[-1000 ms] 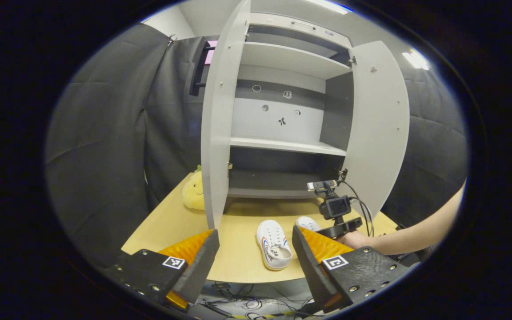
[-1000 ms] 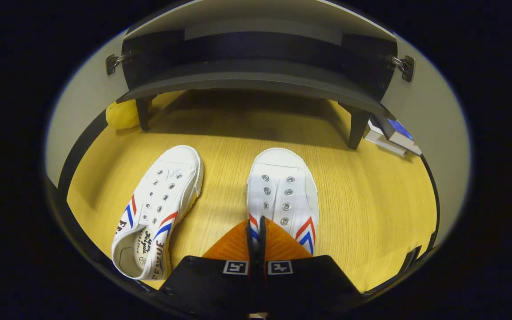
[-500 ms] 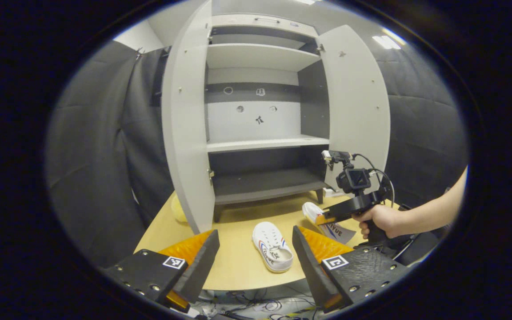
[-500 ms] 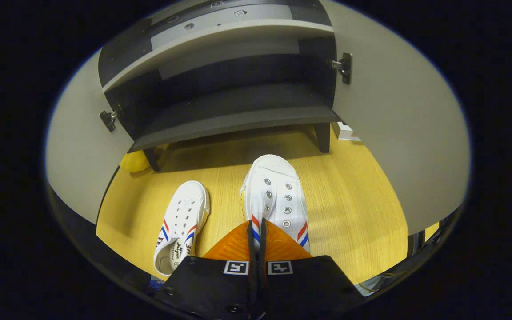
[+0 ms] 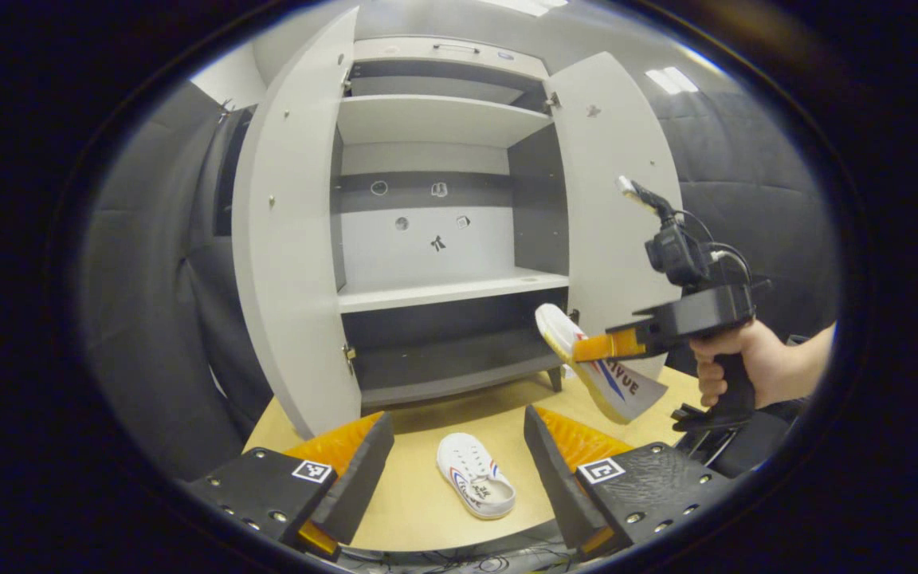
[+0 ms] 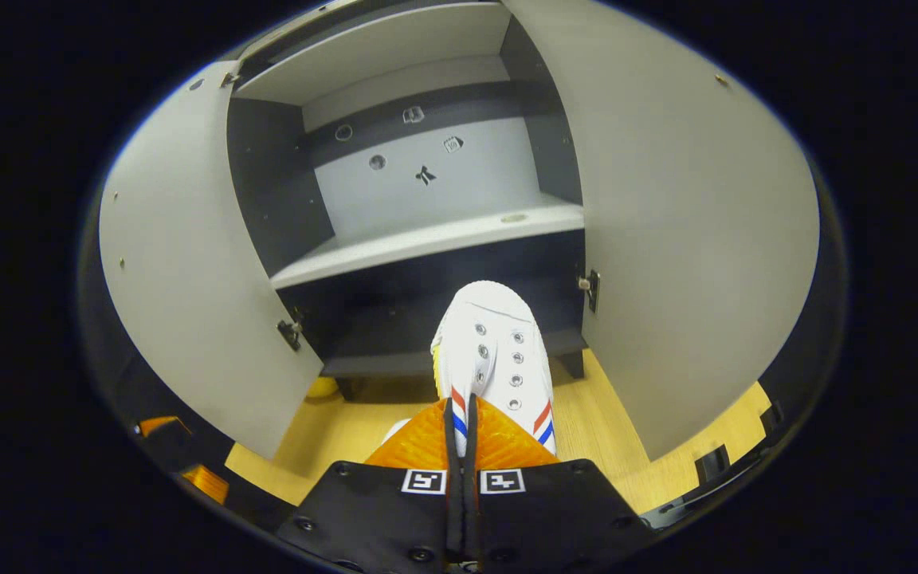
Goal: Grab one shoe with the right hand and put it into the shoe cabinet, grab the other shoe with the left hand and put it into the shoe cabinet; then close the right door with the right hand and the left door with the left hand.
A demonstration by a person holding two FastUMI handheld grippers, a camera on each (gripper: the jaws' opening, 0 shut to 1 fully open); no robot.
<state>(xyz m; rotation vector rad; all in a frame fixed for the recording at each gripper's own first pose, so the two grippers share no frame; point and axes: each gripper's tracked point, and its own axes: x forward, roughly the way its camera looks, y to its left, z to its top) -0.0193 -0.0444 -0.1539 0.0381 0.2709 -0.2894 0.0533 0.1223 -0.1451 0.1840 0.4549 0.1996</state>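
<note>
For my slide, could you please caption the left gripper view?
Right gripper carries one shoe toward the open shoe cabinet; the other shoe waits on the table.

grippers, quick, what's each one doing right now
left gripper: open, holding nothing.
right gripper: shut on the white shoe, lifted off the table.

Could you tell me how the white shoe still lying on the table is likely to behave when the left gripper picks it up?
The shoe on the table looks like soft canvas, so its collar will probably fold under the fingers. It seems light: the lifted shoe hangs from a pinched edge in the right gripper, toe upward. It should not roll.
</note>
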